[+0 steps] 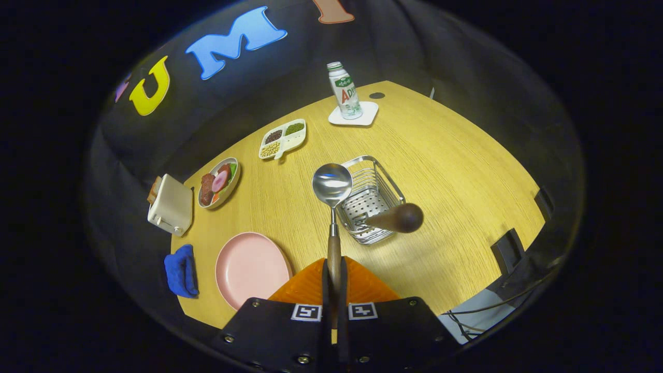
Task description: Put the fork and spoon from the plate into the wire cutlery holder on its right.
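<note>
My gripper (334, 274) is shut on the wooden handle of a spoon (332, 185), whose shiny metal bowl points away from me, high above the table. The spoon's bowl hangs over the near-left rim of the wire cutlery holder (386, 182). Inside the holder a fork stands with its dark wooden handle (399, 218) leaning out toward the right. The pink plate (251, 268) lies bare on the wooden table, to the left of my fingers and of the holder.
A blue cloth (180, 270) and a cream toaster (170, 204) sit left of the plate. Farther back are a dish of food (219, 182), a divided tray of beans (283, 138) and a bottle (344, 91) on a white coaster (369, 113).
</note>
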The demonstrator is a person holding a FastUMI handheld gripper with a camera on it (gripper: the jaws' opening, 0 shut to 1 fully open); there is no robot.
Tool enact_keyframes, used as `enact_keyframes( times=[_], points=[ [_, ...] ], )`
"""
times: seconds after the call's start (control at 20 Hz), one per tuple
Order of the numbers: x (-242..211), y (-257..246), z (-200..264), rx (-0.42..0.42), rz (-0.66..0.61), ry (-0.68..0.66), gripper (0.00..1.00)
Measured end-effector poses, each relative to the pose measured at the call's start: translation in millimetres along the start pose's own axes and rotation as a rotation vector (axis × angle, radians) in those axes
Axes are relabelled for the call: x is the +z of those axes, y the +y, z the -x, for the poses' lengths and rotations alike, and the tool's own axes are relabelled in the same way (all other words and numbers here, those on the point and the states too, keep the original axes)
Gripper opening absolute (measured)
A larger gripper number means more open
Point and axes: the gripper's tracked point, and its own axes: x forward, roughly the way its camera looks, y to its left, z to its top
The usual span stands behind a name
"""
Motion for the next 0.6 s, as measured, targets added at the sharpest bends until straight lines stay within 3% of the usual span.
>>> enact_keyframes(
  times=[0.6],
  points=[
    [-2.8, -16.0, -4.8, -0.038, -0.093, 0.05, 0.05]
  ],
)
